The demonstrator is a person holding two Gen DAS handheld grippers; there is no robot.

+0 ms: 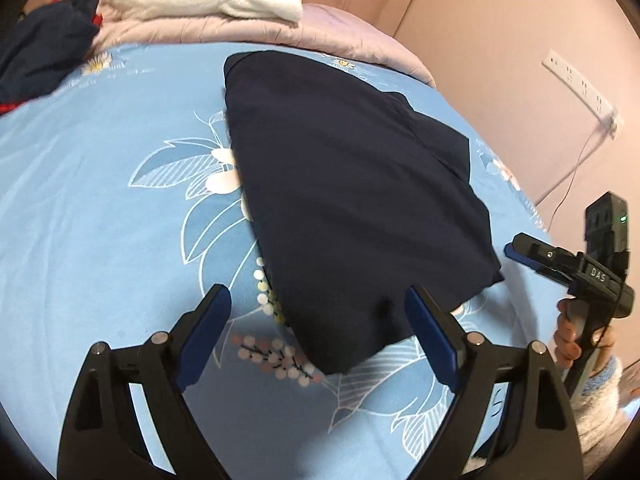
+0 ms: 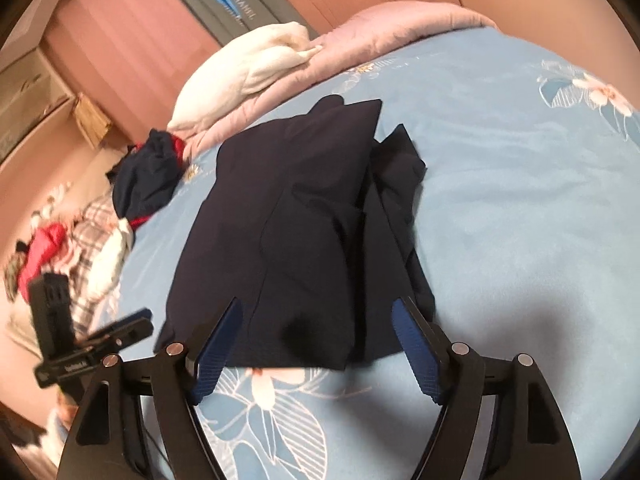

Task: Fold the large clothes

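A: How are the claws standing?

B: The left gripper (image 1: 318,308) is hanging with its jaws spread wide, gripping nothing, just above the near edge of the navy garment (image 1: 352,200). The right gripper (image 2: 320,320) is gaping the same way, empty, over its own near edge.

A: And the garment?

B: It is lying folded on the blue floral sheet (image 1: 100,220), layers overlapping. Farther off, a white blanket (image 2: 248,68) is resting on a pink quilt (image 2: 400,28), beside a dark crumpled heap (image 2: 148,176).
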